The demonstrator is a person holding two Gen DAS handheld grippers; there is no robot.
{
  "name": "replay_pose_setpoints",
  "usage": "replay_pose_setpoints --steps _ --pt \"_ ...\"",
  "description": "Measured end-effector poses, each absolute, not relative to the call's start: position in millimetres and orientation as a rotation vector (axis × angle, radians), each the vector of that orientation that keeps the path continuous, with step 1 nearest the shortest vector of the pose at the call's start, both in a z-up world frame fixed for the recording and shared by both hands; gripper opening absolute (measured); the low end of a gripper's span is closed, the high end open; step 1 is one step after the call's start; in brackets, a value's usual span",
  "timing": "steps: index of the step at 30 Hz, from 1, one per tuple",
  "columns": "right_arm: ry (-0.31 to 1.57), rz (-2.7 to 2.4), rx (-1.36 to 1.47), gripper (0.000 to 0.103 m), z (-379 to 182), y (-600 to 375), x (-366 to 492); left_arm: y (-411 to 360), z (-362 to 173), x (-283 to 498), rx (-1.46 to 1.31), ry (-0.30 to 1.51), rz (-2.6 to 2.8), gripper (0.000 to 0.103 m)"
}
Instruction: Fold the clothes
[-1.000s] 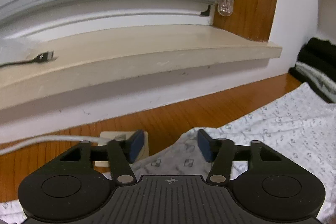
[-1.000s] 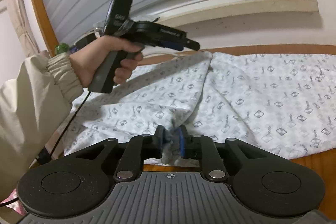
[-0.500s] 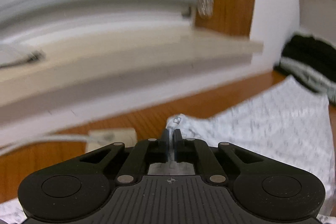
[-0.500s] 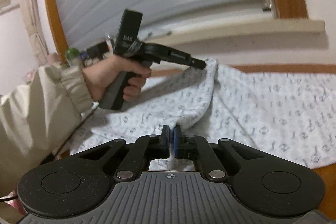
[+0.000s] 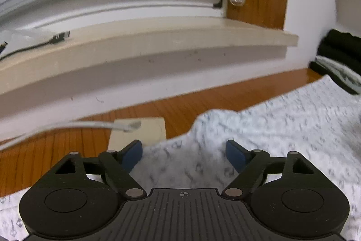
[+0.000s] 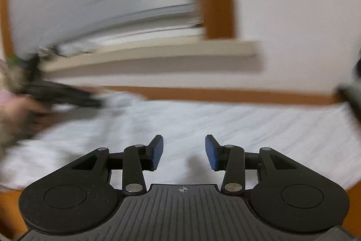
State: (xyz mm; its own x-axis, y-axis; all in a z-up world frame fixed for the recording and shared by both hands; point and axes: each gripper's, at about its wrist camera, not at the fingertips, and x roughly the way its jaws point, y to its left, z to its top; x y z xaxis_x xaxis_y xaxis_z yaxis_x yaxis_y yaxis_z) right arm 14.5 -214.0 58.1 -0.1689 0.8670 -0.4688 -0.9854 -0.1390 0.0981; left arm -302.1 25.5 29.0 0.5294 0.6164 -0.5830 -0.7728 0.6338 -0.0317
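Observation:
A white garment with a small grey print (image 5: 282, 128) lies spread on the wooden table (image 5: 191, 103). My left gripper (image 5: 183, 153) hovers open over the garment's raised far corner, nothing between its blue pads. In the blurred right wrist view the same garment (image 6: 248, 128) stretches across the table, and my right gripper (image 6: 183, 150) is open above it, empty. The left gripper (image 6: 65, 96) shows there as a dark streak at the left, held by a person's hand (image 6: 20, 110) at the cloth's far edge.
A cream window sill (image 5: 158, 44) with a black cable (image 5: 33, 46) runs along the wall behind the table. A small beige box (image 5: 144, 132) with a white cable (image 5: 79, 125) sits beside the garment's corner. Dark folded clothes (image 5: 338, 60) are stacked at the far right.
Both grippers were shut on the garment half a second ago and now stand open, the cloth released. The right wrist view has swung to the right and is blurred.

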Motion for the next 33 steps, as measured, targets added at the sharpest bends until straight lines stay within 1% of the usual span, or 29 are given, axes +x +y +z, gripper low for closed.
replay_pose_setpoints --steps 1,4,11,13,15,17,18,22,25,26,27,28,29,30,31,32,33 --pt "0.455 1.656 -0.365 0.042 56 -204 30 24 29 -305 -0.301 0.569 0.834 0.084" --pt "0.478 1.539 -0.415 0.041 51 -174 75 18 28 -308 -0.286 0.596 0.797 0.091" --pt "0.519 1.288 -0.506 0.042 41 -112 176 19 26 -309 -0.301 0.609 0.81 0.092" --pt "0.52 1.294 -0.483 0.043 37 -114 193 20 26 -308 -0.305 0.614 0.814 0.093" --pt "0.521 1.285 -0.454 0.043 35 -117 206 19 26 -306 -0.297 0.623 0.817 0.098" --pt "0.51 1.284 -0.448 0.043 34 -118 208 17 26 -304 -0.279 0.632 0.822 0.1" --pt "0.496 1.285 -0.455 0.045 34 -115 205 16 26 -301 -0.266 0.637 0.824 0.102" --pt "0.459 1.261 -0.436 0.047 37 -129 205 12 31 -292 -0.215 0.625 0.815 0.102" --pt "0.454 1.238 -0.398 0.048 38 -146 209 16 37 -282 -0.185 0.618 0.746 0.098" --pt "0.464 1.243 -0.412 0.048 37 -150 209 19 38 -278 -0.178 0.63 0.721 0.09" --pt "0.475 1.249 -0.428 0.048 35 -153 208 23 38 -275 -0.173 0.642 0.695 0.07" --pt "0.483 1.254 -0.448 0.048 34 -156 205 28 37 -271 -0.174 0.656 0.67 0.062" --pt "0.469 1.253 -0.453 0.049 34 -159 203 32 35 -268 -0.18 0.663 0.655 0.056" --pt "0.46 1.241 -0.452 0.05 35 -161 201 36 33 -266 -0.185 0.662 0.646 0.053" --pt "0.452 1.228 -0.45 0.05 35 -163 200 41 31 -264 -0.19 0.661 0.637 0.053" --pt "0.463 1.209 -0.442 0.05 36 -165 202 44 28 -264 -0.2 0.654 0.636 0.053" --pt "0.477 1.189 -0.432 0.05 38 -167 203 47 26 -265 -0.213 0.642 0.64 0.055"
